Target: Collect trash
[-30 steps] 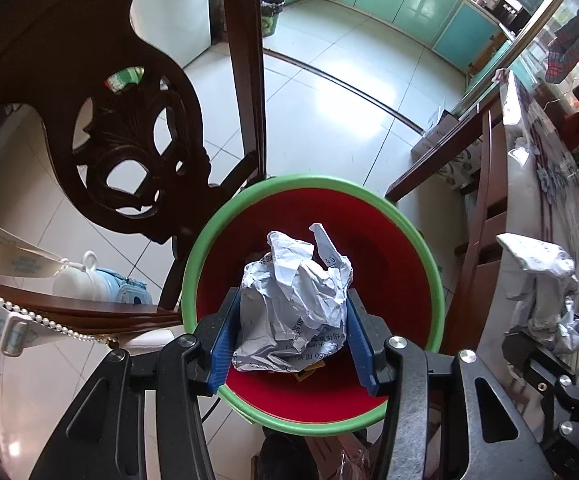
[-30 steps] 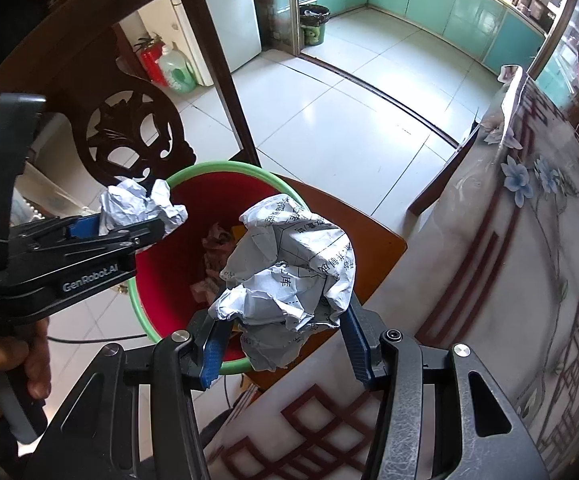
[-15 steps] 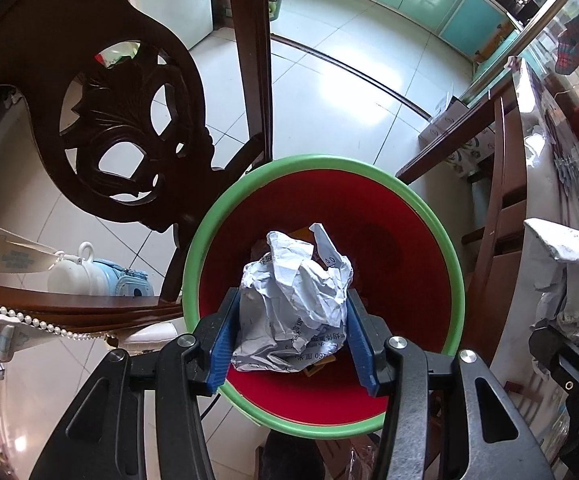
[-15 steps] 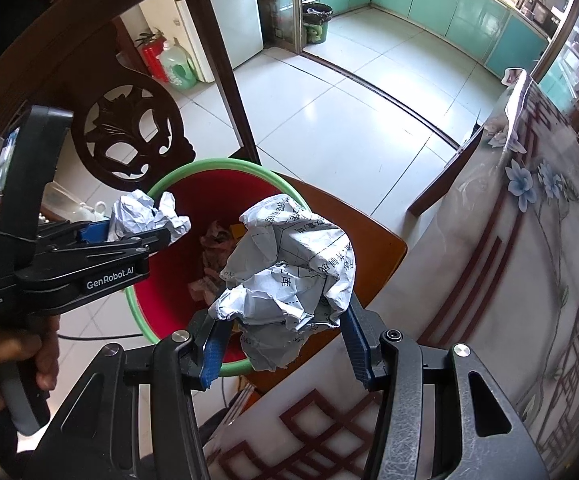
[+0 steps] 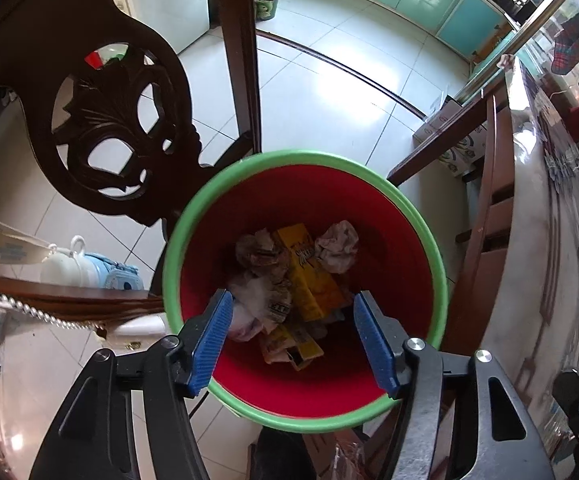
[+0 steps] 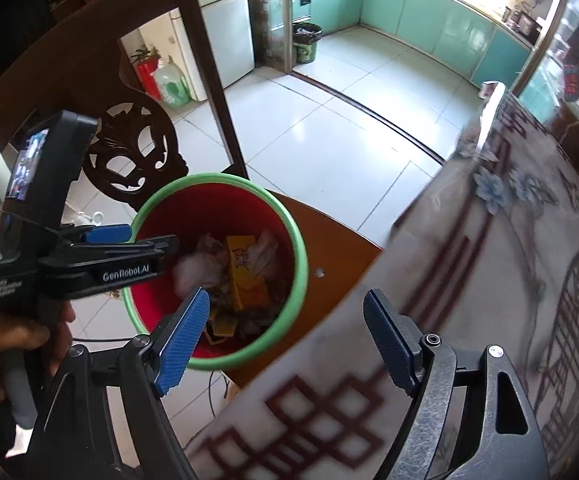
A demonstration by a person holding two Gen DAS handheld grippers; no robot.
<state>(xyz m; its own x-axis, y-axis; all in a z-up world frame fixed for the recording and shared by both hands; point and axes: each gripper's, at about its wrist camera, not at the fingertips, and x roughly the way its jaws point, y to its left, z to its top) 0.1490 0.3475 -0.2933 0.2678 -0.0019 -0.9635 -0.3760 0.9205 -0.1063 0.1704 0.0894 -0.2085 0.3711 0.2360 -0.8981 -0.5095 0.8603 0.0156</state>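
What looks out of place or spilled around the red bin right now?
No spill shows. The red bin stands on a chair seat rather than the floor, which is unusual. The trash lies inside it. Both the left gripper and right gripper are opening, with nothing between their jaws.

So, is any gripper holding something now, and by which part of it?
Nothing is held. The left gripper and right gripper have opening jaws with nothing between the pads, above the bin.

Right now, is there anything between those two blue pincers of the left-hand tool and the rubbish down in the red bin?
No. In the left wrist view the left gripper, its jaws opening, holds nothing; only air separates it from the trash inside the red bin.
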